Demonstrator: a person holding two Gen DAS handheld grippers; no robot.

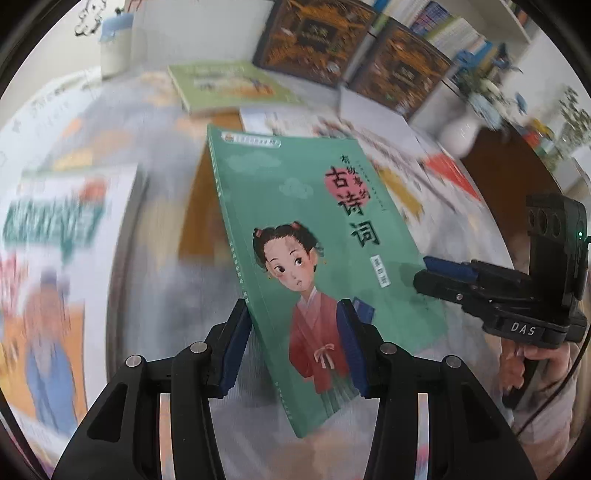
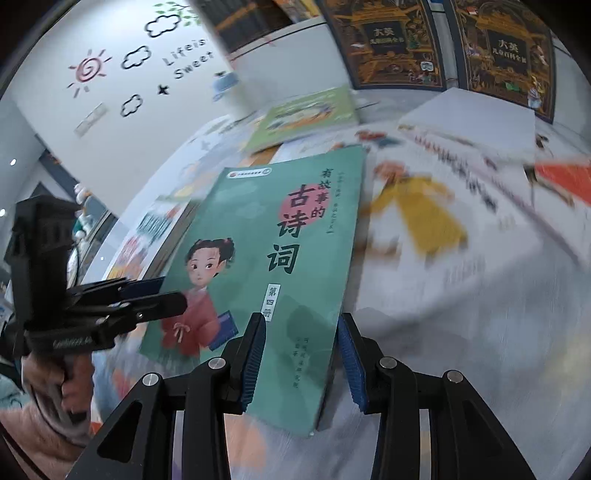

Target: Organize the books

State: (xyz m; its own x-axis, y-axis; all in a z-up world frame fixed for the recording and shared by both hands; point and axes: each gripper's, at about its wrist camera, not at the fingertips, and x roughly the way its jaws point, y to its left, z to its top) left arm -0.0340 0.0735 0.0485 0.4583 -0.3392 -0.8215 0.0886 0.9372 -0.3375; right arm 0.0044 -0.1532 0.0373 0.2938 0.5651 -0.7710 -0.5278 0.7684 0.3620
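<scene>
left gripper (image 1: 293, 345): fingers clamp the green book (image 1: 314, 266) at its lower edge | book: tilted, lifted off the table (image 1: 166, 258) | right gripper (image 1: 434, 271): fingers on the book's right edge | behind: light green book (image 1: 229, 86), two dark books (image 1: 354, 48) upright

White-walled room with decals and shelving

A white wall (image 2: 122, 92) carries sun, cloud and lettering decals; a white bookshelf (image 1: 476, 33) stands at the back, a white vase (image 1: 460, 133) of flowers nearby, and daylight falls evenly on the counter (image 2: 461, 332).
</scene>
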